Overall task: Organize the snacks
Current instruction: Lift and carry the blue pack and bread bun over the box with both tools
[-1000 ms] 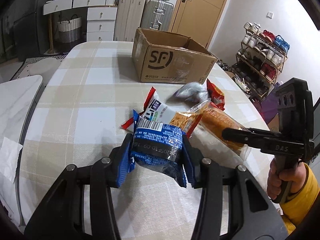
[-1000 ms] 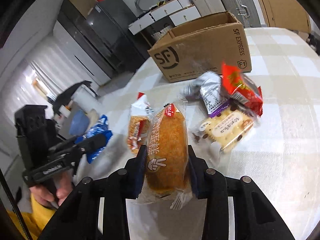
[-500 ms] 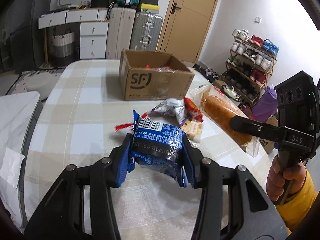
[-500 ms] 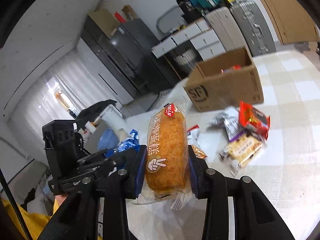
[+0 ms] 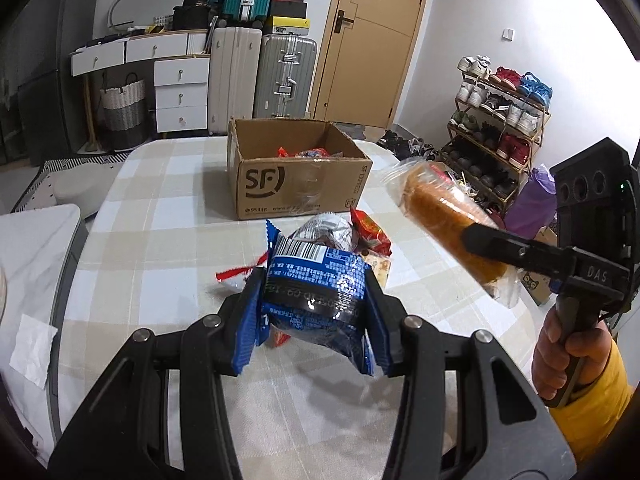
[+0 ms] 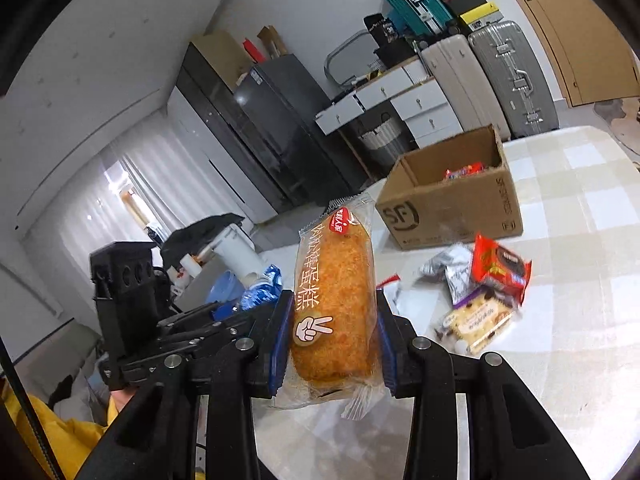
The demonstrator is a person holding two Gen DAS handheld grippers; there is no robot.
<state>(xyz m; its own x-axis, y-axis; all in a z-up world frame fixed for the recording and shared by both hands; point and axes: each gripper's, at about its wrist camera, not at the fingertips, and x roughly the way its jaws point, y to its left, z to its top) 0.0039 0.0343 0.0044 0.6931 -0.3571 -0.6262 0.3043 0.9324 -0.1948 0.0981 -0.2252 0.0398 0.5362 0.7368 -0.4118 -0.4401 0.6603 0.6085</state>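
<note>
My left gripper [image 5: 314, 300] is shut on a blue snack pack [image 5: 316, 280] and holds it above the checked table [image 5: 160, 216]. My right gripper [image 6: 332, 320] is shut on a wrapped orange cake roll [image 6: 332, 300], also lifted off the table; the roll [image 5: 444, 216] shows at the right of the left wrist view. An open SF cardboard box [image 5: 296, 176] stands at the far side of the table with several snacks inside. Loose snacks stay on the cloth: a silver pack [image 6: 452, 268], a red pack [image 6: 500, 268] and a biscuit pack [image 6: 476, 320].
A person's hand in a yellow sleeve [image 5: 568, 344] holds the right gripper's handle. A white side table [image 5: 32, 248] stands left of the table. Suitcases [image 5: 260, 76], white drawers [image 5: 180, 92] and a shoe rack [image 5: 500, 120] line the walls beyond.
Both grippers have risen with their snacks still held. The table and the pile of loose snacks now look lower and farther off, and the inside of the box has come into view.
</note>
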